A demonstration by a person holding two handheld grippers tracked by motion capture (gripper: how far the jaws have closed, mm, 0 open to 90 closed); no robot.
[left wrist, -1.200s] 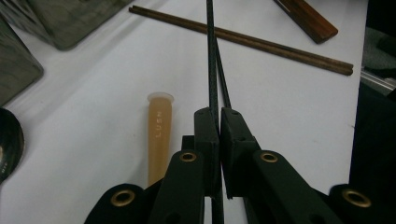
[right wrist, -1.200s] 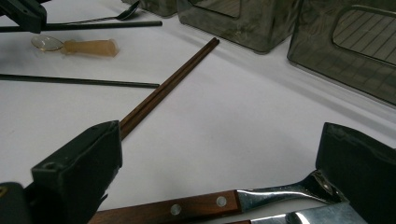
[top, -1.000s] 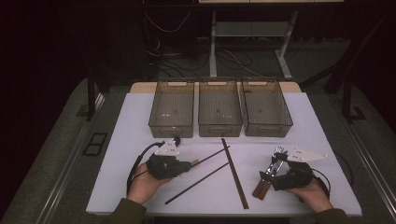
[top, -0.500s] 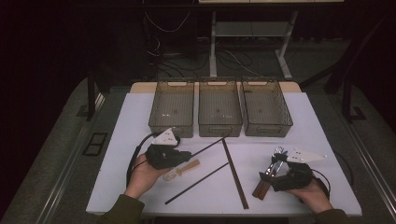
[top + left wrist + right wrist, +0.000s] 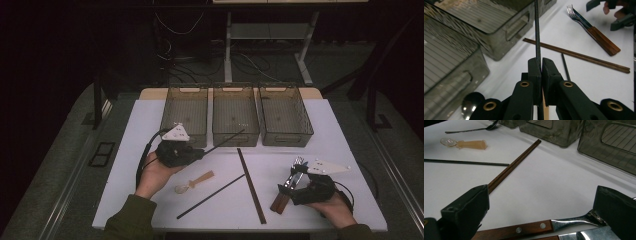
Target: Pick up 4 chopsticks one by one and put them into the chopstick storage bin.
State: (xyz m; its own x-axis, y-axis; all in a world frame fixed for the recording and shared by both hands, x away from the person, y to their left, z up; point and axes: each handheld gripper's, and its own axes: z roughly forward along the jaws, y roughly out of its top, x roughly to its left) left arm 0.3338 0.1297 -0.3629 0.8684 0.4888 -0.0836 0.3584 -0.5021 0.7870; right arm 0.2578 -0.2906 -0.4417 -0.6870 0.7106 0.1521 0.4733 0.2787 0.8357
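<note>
Three smoky translucent bins point(image 5: 235, 112) stand in a row along the far edge of the white table point(image 5: 350, 150), and the left gripper point(image 5: 541, 65) has its jaws pinched tight on a thin black rod-like utensil point(image 5: 225, 140), lifted at a slant with its far end near the middle bin's front rim. To do the drop well, I would carry the rod level over a bin before letting go, so its length clears the wall. The right gripper point(image 5: 541, 202) stands wide open astride wood-handled forks point(image 5: 286, 186) near the table's front right corner, gripping nothing. A second black rod point(image 5: 211, 196), brown wooden chopsticks point(image 5: 251, 185) and a clear-bowled spoon with a pale handle point(image 5: 195, 181) lie mid-table.
</note>
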